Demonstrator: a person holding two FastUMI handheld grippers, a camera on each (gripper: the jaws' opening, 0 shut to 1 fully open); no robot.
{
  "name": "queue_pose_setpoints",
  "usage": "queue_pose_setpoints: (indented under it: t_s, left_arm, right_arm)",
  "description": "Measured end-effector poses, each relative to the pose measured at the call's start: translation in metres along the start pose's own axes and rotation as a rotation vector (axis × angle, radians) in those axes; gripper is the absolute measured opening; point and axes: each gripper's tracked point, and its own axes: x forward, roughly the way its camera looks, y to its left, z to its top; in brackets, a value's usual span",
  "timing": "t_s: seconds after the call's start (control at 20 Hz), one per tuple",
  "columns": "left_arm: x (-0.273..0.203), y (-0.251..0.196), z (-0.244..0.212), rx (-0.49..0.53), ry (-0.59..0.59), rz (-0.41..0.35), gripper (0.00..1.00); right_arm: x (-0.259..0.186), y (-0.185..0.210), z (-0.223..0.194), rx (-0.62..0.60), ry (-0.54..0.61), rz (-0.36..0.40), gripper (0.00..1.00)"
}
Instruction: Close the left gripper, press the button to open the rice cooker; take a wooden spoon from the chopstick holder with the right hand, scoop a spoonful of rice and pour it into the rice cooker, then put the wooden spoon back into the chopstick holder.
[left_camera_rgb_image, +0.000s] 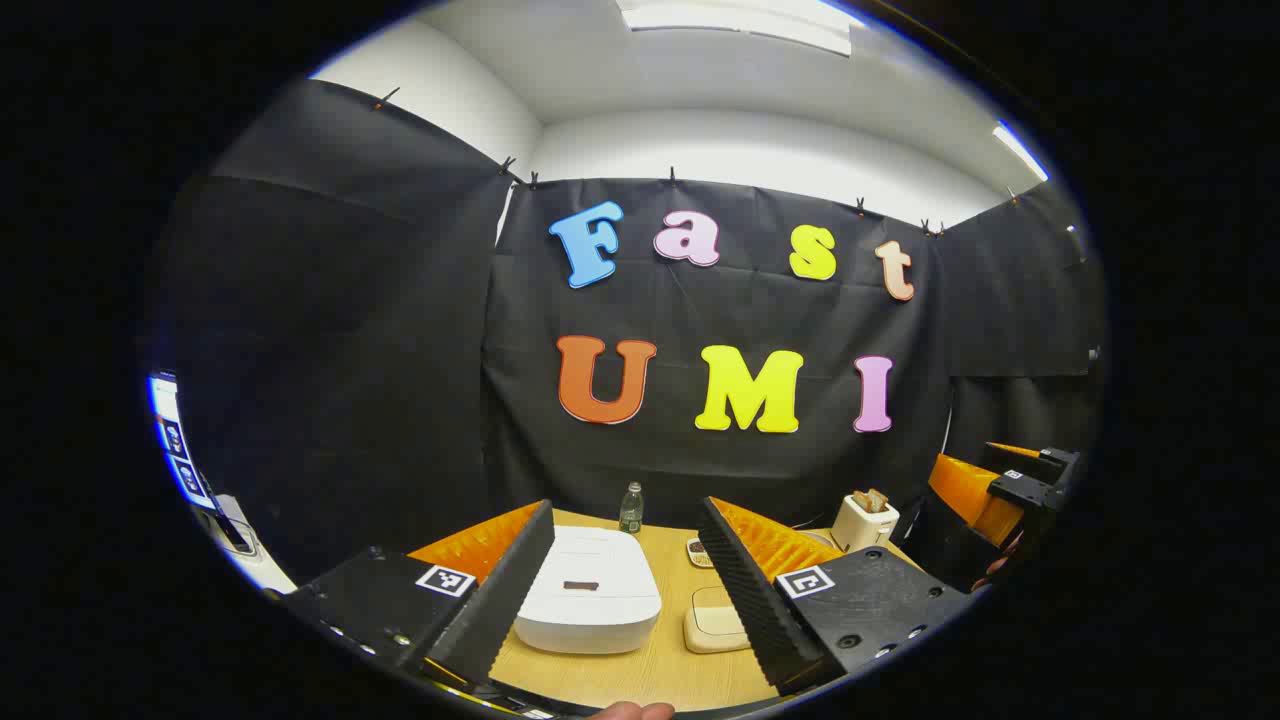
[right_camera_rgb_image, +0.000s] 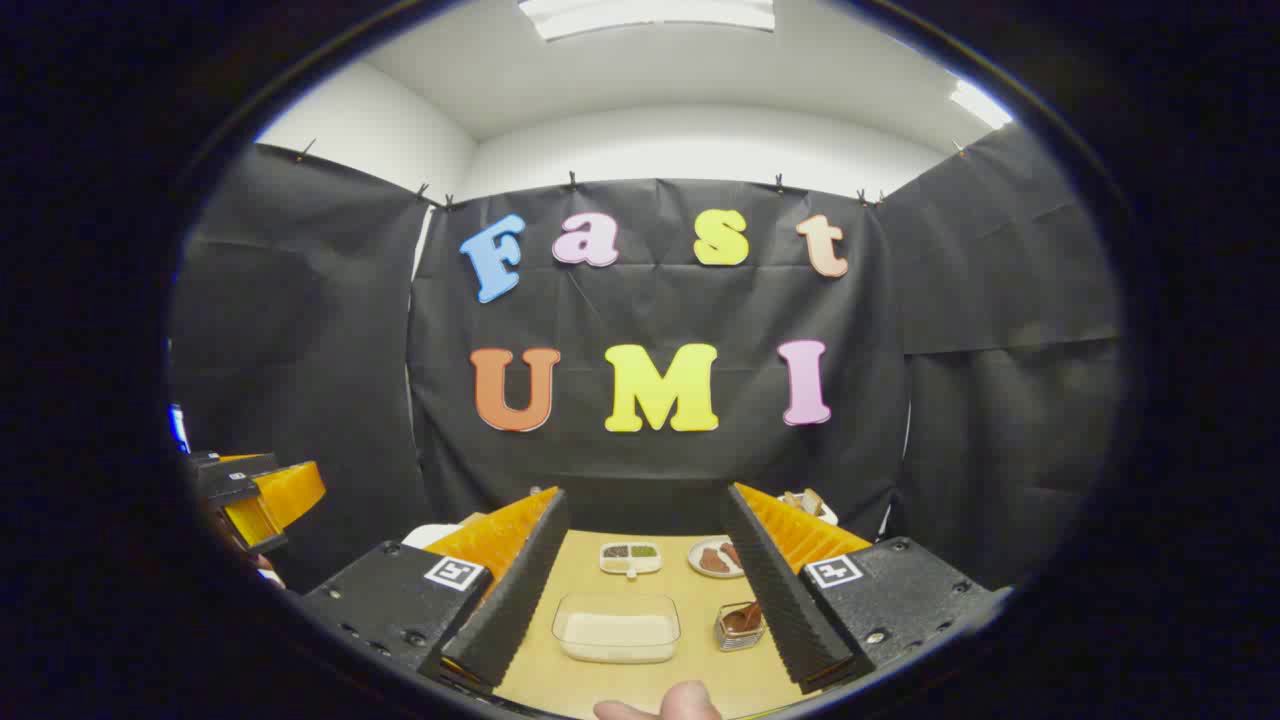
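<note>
White plastic catches your eye first in the left gripper view: the rice cooker (left_camera_rgb_image: 588, 590) sits shut on the wooden table (left_camera_rgb_image: 640, 680), framed between your left gripper's (left_camera_rgb_image: 625, 580) spread fingers, which touch nothing. Behind it stands a small green bottle (left_camera_rgb_image: 630, 508). To its right lies a flat cream-coloured square item (left_camera_rgb_image: 712, 620), then a small dish (left_camera_rgb_image: 697, 551) half hidden by the finger, and farther right a white toaster (left_camera_rgb_image: 865, 520) with bread slices poking from the top. Your other gripper appears at the far right edge.

The right gripper view gives you different containers. Your right gripper (right_camera_rgb_image: 645, 580) is spread wide too, holding nothing. Between its fingers, from left to right: a clear rectangular container (right_camera_rgb_image: 616, 628) filled with white rice, a divided white tray (right_camera_rgb_image: 630, 557) with dark and green contents behind it, a small chopstick holder (right_camera_rgb_image: 740, 626) with a brown wooden spoon (right_camera_rgb_image: 742, 616) inside, and a plate (right_camera_rgb_image: 712, 558) of brownish food.
</note>
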Motion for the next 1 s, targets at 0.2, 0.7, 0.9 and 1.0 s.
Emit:
queue_pose_setpoints:
  t_s: [0.2,0.7,0.9,1.0]
  left_arm:
    - [-0.002,0.006,-0.001,0.005,0.009,0.009,0.94]
    - [0.006,0.013,0.002,0.008,0.001,0.027,0.94]
    - [0.013,0.019,0.010,0.016,-0.021,0.038,0.94]
    - [0.017,0.022,0.009,0.019,-0.020,0.041,0.94]
  right_arm:
    - [0.003,0.002,-0.001,0.006,-0.001,-0.001,0.99]
    - [0.013,0.001,-0.007,0.018,0.022,-0.007,1.00]
    - [0.021,0.003,-0.011,0.014,0.027,-0.003,1.00]
    - [0.024,0.004,-0.011,0.011,0.027,-0.001,0.99]
